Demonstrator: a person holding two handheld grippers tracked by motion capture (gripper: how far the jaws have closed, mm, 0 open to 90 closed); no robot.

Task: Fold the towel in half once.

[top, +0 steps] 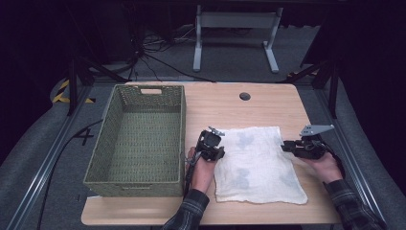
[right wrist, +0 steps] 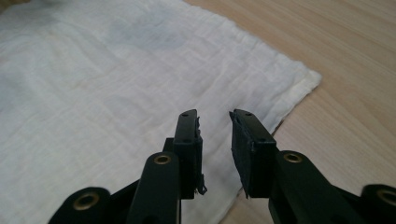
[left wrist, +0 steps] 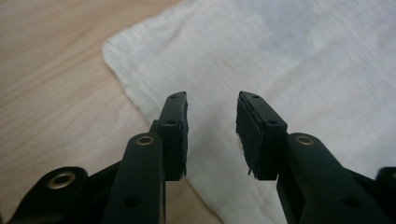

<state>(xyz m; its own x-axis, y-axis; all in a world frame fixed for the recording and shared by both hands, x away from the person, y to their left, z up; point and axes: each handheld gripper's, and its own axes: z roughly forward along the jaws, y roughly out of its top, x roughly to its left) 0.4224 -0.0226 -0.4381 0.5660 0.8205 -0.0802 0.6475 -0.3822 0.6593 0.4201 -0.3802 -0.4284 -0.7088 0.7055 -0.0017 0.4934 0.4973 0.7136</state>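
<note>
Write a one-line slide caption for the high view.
Two hand-held grippers, left gripper and right gripper, open at opposite edges of a white cloth beside a woven basket.

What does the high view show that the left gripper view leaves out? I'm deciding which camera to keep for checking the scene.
High view alone: the woven basket left of the cloth, both hands, the right tool at the cloth's right edge, and the cloth's whole outline. Left gripper view alone: the gap between the left tool pads, open above the cloth with nothing between them. Both share the white cloth lying flat on the wooden table.
</note>
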